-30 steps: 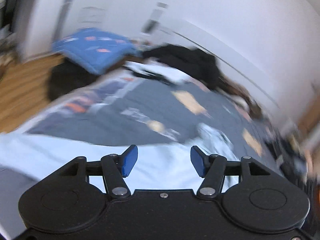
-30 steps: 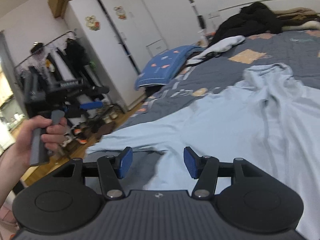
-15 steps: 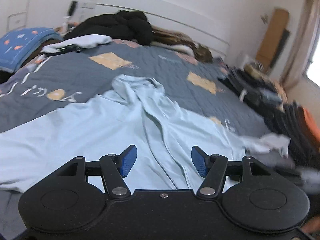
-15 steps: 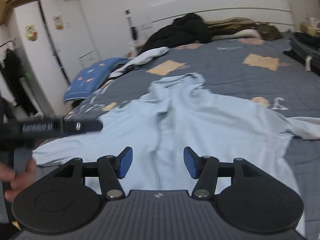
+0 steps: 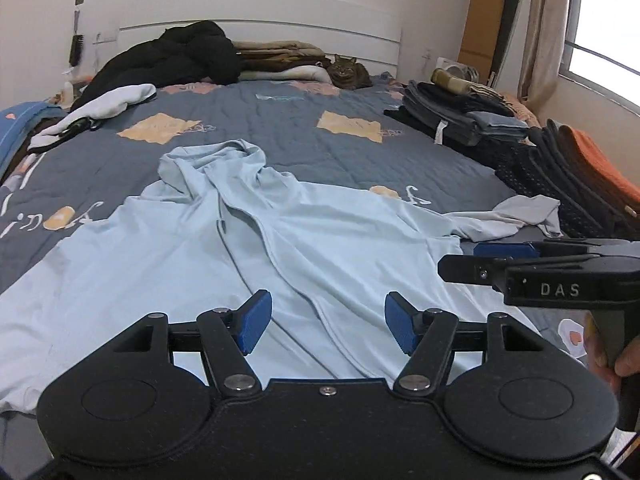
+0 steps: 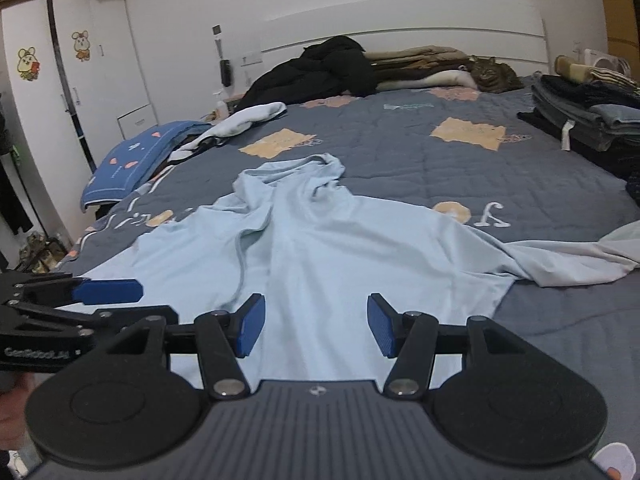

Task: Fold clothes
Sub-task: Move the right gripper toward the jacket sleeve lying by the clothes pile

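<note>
A tabby cat (image 5: 349,71) lies by the white headboard (image 5: 260,26) beside folded blankets (image 5: 280,54); a white wardrobe (image 6: 72,92) with mouse stickers stands left of the bed

We see a wide bed (image 5: 280,136) under a grey patchwork quilt, its white headboard (image 5: 260,36) against the far white wall; a white wardrobe (image 6: 80,92) stands far left, a curtained window (image 5: 600,56) brightens the right
</note>
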### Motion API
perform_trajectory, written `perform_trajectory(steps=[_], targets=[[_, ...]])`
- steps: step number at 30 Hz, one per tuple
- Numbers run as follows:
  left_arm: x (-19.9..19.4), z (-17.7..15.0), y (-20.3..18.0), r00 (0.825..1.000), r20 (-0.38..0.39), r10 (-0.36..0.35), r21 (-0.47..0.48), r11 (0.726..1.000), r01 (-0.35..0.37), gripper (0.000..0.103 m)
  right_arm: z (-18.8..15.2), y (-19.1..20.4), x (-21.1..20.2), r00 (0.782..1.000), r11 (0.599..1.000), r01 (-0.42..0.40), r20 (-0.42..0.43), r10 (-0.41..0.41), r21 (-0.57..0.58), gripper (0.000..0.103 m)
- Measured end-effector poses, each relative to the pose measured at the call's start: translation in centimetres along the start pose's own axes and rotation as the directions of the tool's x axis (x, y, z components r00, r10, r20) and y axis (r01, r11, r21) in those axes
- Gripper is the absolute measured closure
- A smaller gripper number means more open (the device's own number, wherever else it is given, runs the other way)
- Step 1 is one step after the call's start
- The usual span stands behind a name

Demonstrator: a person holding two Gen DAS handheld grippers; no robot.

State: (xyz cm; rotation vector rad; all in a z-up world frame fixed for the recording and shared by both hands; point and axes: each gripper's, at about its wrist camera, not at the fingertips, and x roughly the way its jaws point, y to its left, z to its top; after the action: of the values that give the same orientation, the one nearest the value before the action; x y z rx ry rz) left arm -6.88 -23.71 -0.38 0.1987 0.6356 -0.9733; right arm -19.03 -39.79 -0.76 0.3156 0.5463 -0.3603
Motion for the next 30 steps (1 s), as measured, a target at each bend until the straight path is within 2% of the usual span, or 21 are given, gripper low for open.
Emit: perform_trajectory(steps=[11,17,22,26,30], targets=[[0.8,-0.5,0.3,1.000,-0.006,0.028,-0.041,0.999,-0.029,0.040,0.2,-3.8,-0.9,0.997,0.997,0.074,0.037,-0.074,0.010,0.047],[1.1,-0.8,0.0,1.000,-0.014,0.005,-0.044,0.999,-0.006,0.040,0.6,-8.2,-1.0,0.983,0.981,0.171,0.049,-0.175,0.088,0.047],[1.3,-1.0,-0.5,0.999,-0.020,-0.032,-0.042,0.999,0.031,0.040,0.5,-10.5,-0.9,0.975,0.968,0.217,0.029,-0.222,0.126,0.047],[1.8,-1.4,-1.4,0.998,-0.032,-0.053,-0.018,0.998,0.053,0.040,0.1,-11.1,-1.0,0.969,0.966,0.242,0.034,-0.247,0.095,0.047],[2.1,-1.9,-2.0,0.997,-0.045,-0.069,0.000,0.998,0.069,0.040,-0.2,-12.6,-1.0,0.951,0.951,0.305,0.038,-0.307,0.051,0.047]])
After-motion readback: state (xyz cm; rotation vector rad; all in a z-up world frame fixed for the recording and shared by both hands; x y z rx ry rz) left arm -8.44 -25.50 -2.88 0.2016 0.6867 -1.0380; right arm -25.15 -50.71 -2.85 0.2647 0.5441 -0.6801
